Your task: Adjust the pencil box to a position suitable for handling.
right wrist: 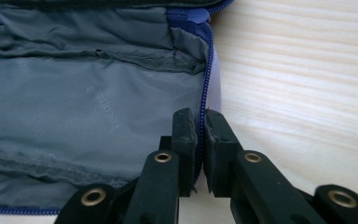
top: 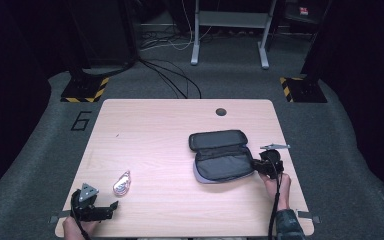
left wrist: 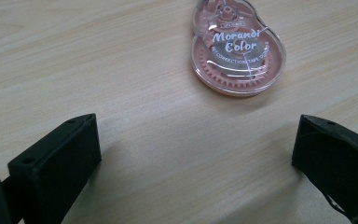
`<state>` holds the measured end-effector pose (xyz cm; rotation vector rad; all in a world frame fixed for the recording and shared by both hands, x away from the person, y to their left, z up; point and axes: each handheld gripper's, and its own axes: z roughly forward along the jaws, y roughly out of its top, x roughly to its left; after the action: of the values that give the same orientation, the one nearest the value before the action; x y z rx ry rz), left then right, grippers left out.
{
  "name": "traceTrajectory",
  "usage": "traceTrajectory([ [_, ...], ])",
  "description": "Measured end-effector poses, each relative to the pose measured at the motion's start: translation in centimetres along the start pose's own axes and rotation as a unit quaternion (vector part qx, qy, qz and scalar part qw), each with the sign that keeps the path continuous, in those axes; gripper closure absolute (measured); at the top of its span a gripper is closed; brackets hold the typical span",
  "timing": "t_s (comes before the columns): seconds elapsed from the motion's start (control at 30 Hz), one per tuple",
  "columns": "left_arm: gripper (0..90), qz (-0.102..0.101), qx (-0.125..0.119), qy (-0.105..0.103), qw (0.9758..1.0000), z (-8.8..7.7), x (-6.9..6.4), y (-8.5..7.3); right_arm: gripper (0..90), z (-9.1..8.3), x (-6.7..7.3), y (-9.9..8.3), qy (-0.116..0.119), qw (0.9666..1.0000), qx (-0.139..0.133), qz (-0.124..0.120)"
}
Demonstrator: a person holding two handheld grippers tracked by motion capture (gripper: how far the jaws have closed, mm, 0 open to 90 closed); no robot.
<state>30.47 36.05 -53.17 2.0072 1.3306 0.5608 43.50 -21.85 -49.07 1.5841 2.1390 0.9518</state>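
Observation:
An open pencil case (top: 221, 156) with grey lining and a blue zipper lies on the right half of the wooden table (top: 170, 125). My right gripper (top: 258, 165) is at its right end, shut on the case's edge (right wrist: 207, 88), the zipper rim pinched between the two jaws. A pink correction tape dispenser (top: 122, 183) lies near the front left. In the left gripper view the dispenser (left wrist: 237, 51) reads "Morandi Color" and sits ahead of the jaws. My left gripper (top: 113, 206) rests open by the front left corner, with bare wood between its fingers.
A round cable hole (top: 221, 111) sits at the table's far edge. Beyond the table stand a white desk frame (top: 230, 30) and black cables on the grey floor. Yellow-black striped bases (top: 85, 90) stand at both far sides.

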Motion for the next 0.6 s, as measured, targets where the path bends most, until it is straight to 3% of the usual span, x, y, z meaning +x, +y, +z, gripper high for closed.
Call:
traceTrajectory([
  [0.37,0.9,0.001,0.000,0.000,1.0000,0.0,0.0,0.0,82.2,0.1,2.7,-0.9,0.026,0.9996,-0.005,-0.011],
  [0.6,0.9,0.001,0.000,0.000,1.0000,0.0,0.0,0.0,79.5,0.3,4.4,-1.3,0.044,0.9990,-0.007,-0.005],
])
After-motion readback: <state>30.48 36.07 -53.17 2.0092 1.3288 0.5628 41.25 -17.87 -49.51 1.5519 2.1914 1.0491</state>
